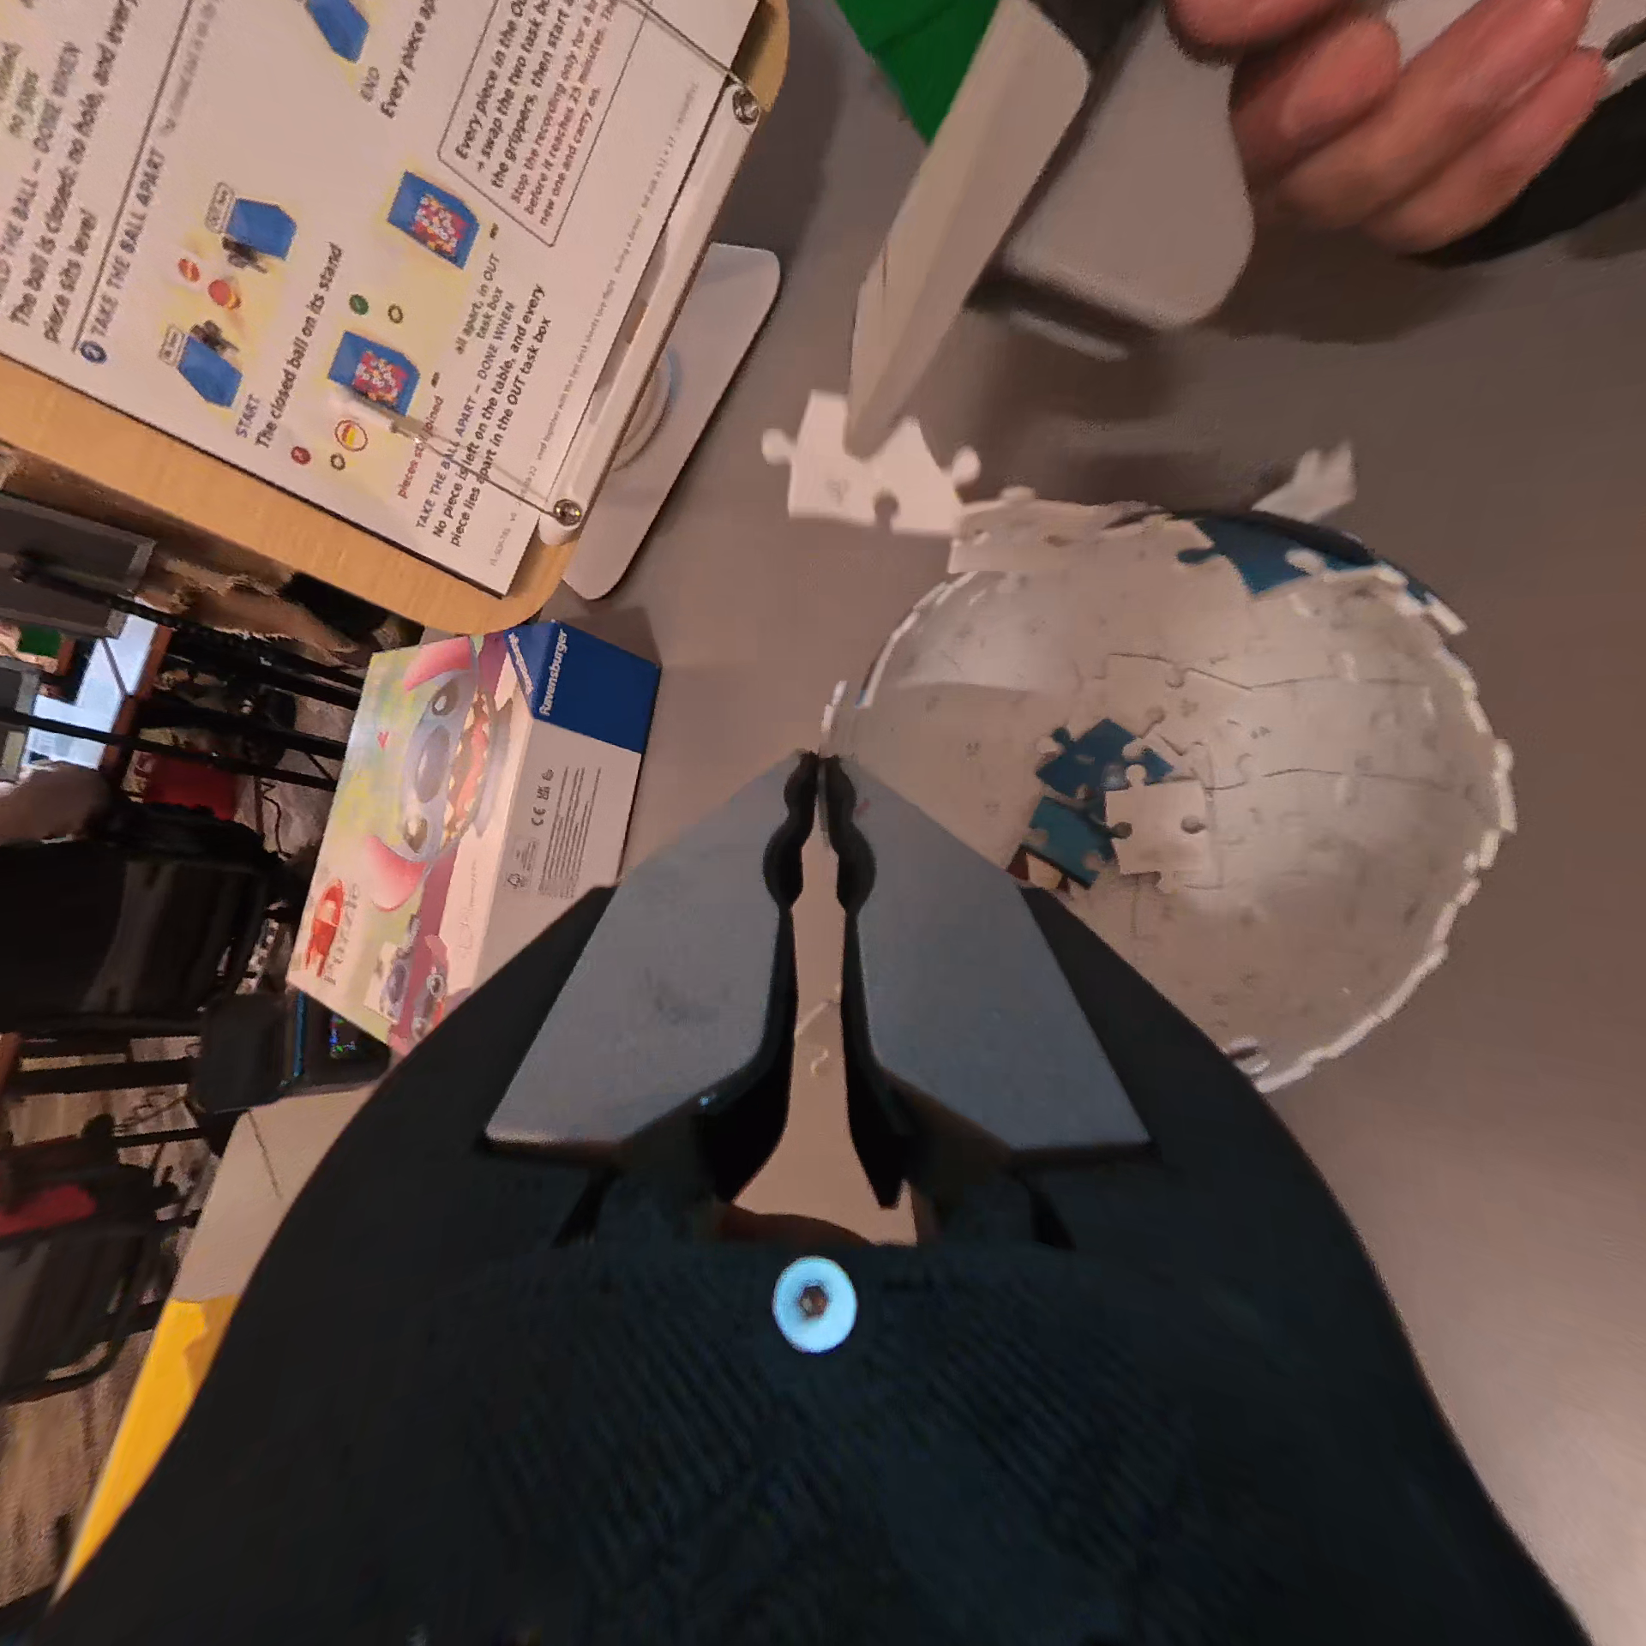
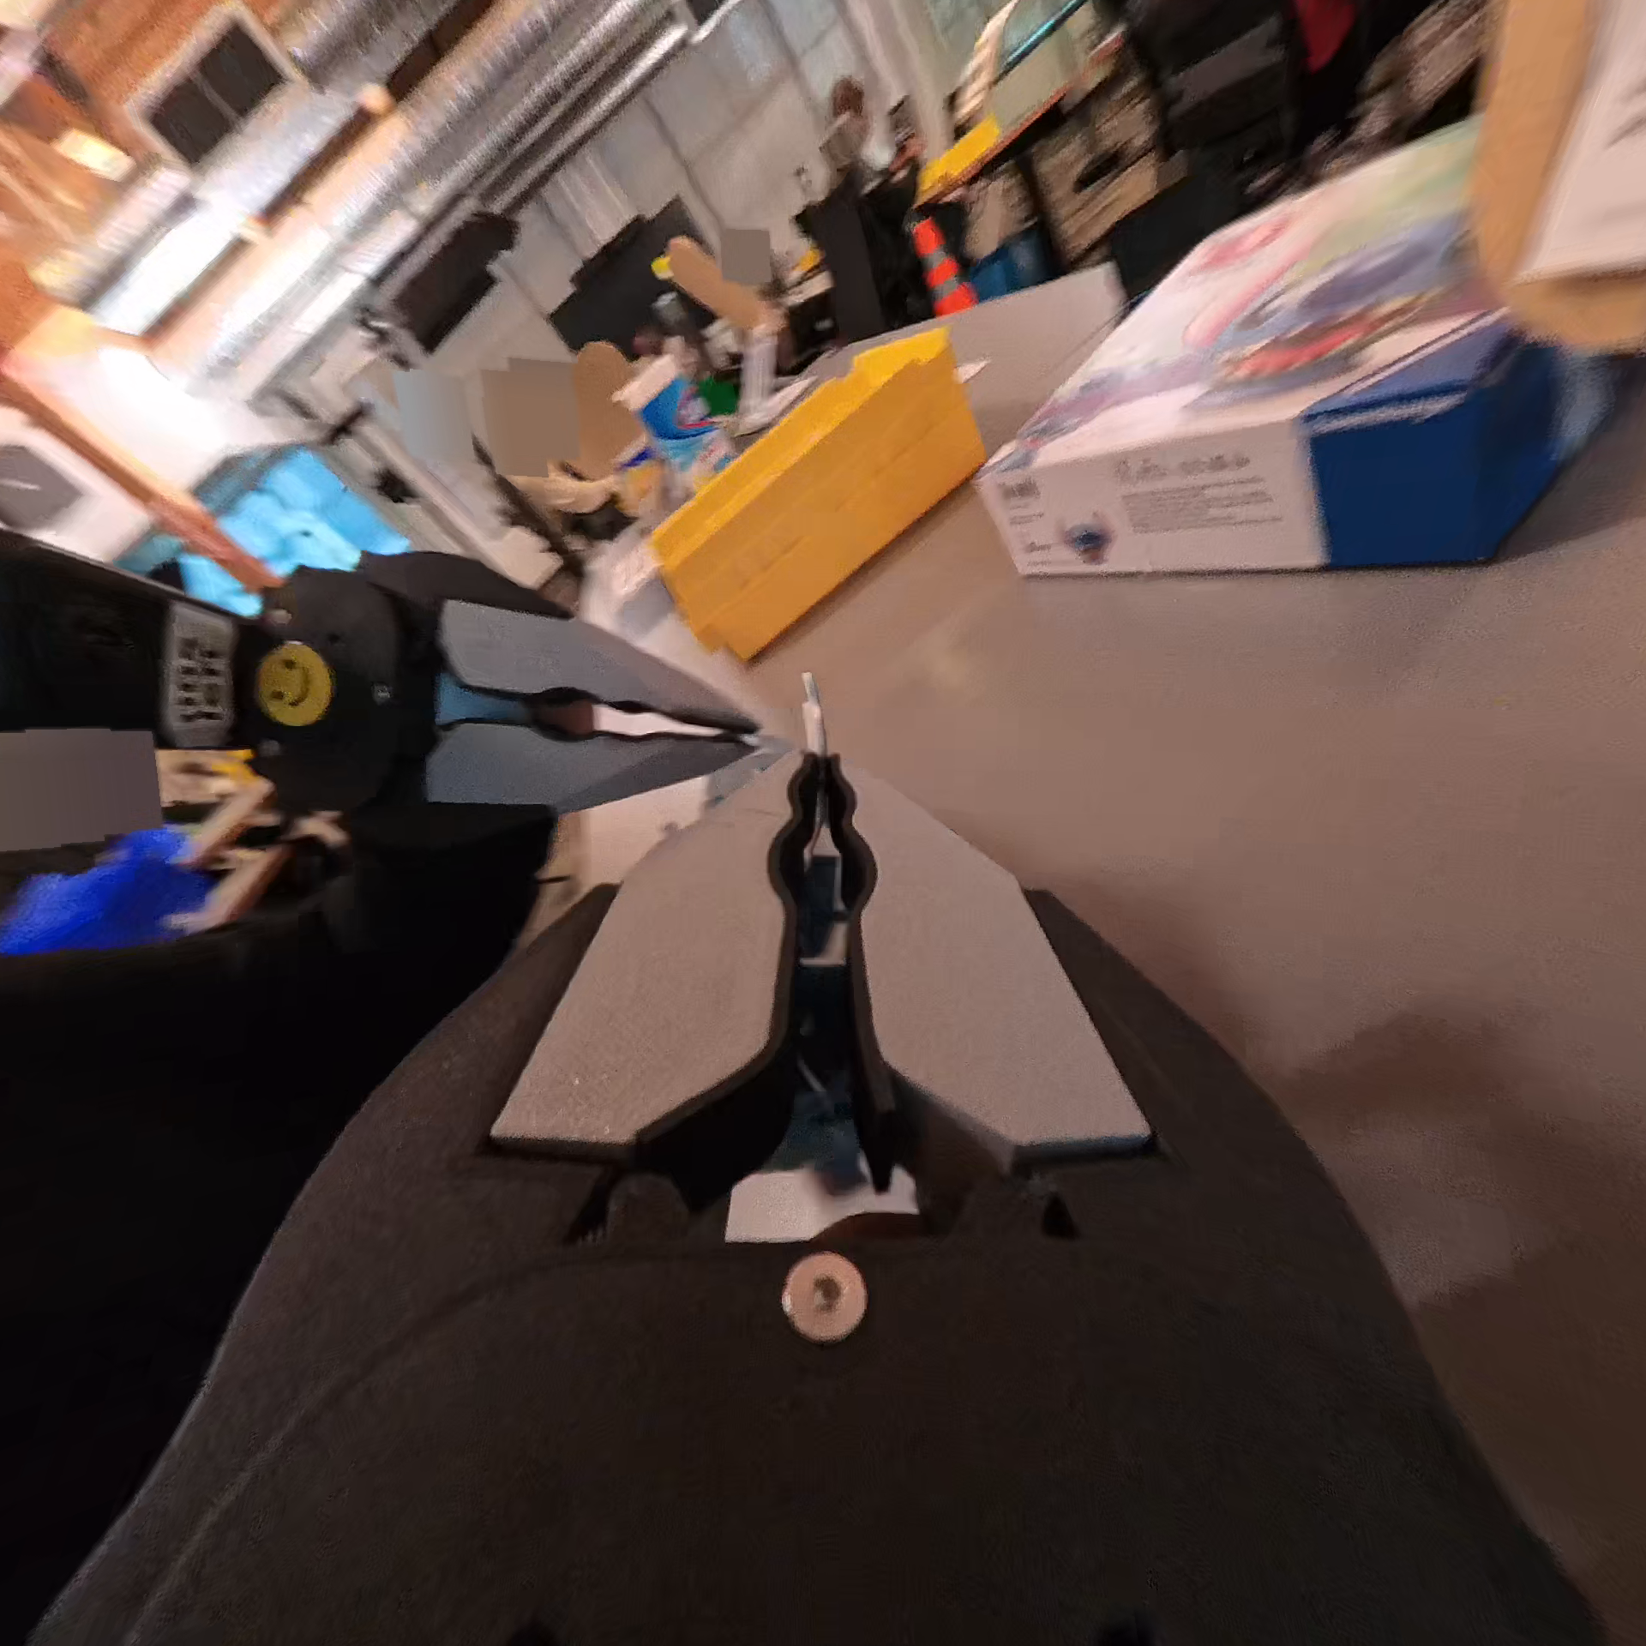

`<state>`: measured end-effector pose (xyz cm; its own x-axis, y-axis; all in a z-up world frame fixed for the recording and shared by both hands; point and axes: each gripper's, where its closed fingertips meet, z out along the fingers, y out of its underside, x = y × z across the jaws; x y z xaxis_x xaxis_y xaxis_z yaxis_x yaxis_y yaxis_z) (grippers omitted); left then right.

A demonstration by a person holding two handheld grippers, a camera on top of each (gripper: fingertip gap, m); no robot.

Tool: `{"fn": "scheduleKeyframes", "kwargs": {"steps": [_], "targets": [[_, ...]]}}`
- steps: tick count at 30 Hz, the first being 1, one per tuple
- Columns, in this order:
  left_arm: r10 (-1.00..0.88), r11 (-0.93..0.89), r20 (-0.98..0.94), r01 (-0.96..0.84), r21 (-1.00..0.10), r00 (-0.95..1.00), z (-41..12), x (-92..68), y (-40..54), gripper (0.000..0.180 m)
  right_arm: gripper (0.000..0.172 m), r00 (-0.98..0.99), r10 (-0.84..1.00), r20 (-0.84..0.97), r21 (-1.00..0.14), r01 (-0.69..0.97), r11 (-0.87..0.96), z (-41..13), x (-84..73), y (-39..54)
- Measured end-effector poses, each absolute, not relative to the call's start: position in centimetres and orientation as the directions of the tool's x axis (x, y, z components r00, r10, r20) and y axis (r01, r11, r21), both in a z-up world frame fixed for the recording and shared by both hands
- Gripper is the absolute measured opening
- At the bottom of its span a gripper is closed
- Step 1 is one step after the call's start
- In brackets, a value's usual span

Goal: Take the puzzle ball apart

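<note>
A half shell of a white puzzle ball (image 1: 1247,891) lies open on the grey table (image 1: 1470,1247), with a few loose blue pieces (image 1: 1087,784) inside. My left gripper (image 1: 818,764) is shut, its tips pinching the shell's near left rim; the right wrist view shows it (image 2: 748,735) from the side, closed on a thin pale edge. My right gripper (image 2: 819,761) is shut on a white puzzle piece (image 2: 812,712), seen edge-on. In the left wrist view that gripper (image 1: 868,427) comes down from above and holds the white piece (image 1: 868,485) just off the shell's far rim.
A puzzle box (image 1: 481,819) lies left of the shell and also shows in the right wrist view (image 2: 1291,445). An instruction sheet on a cardboard board (image 1: 356,223) stands on a white stand (image 1: 704,356). A yellow bin (image 2: 819,481) sits farther back. A hand (image 1: 1389,116) grips the right tool.
</note>
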<state>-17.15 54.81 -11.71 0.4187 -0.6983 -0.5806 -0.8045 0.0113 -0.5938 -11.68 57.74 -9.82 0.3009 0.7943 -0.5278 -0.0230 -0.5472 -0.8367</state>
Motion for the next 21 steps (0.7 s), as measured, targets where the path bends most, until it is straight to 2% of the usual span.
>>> {"fn": "scheduleKeyframes", "kwargs": {"steps": [3,6,9,12,13,17,20,21], "targets": [[-0.699,-0.025,-0.559,-0.796,-0.605,0.447,-12.3,-17.9,55.1,0.000,0.000,0.531,0.802,-0.274,-0.928,0.074,-0.365,-9.5,-8.8,59.6],[-0.700,-0.038,-0.535,-0.773,-0.633,0.473,-12.5,-18.1,55.5,0.000,0.000,0.623,0.769,-0.146,-0.959,0.102,-0.265,-6.4,-5.5,59.4],[-0.707,-0.036,-0.521,-0.760,-0.649,0.479,-12.4,-18.0,55.4,0.000,0.000,0.816,0.577,0.033,-0.964,0.179,-0.198,-3.5,2.9,61.2],[-0.709,-0.032,-0.512,-0.747,-0.664,0.485,-12.5,-18.0,55.2,0.000,0.000,0.936,0.289,0.201,-0.907,0.290,-0.307,-4.4,13.8,64.1],[-0.709,-0.025,-0.510,-0.741,-0.671,0.487,-12.5,-17.9,55.2,0.000,0.000,0.938,0.251,0.239,-0.877,0.319,-0.359,-5.5,16.2,64.7],[-0.707,-0.016,-0.509,-0.730,-0.683,0.491,-12.6,-18.1,55.0,0.000,0.005,0.935,0.270,0.228,-0.748,0.346,-0.566,-11.6,19.7,65.7],[-0.697,-0.014,-0.512,-0.725,-0.689,0.501,-12.3,-18.7,54.8,0.000,0.031,0.937,0.223,0.268,-0.697,0.349,-0.627,-12.9,21.4,65.9],[-0.699,-0.018,-0.507,-0.722,-0.692,0.504,-12.2,-18.9,54.7,0.000,0.033,0.938,0.209,0.276,-0.708,0.345,-0.616,-12.3,21.5,65.8]]}}
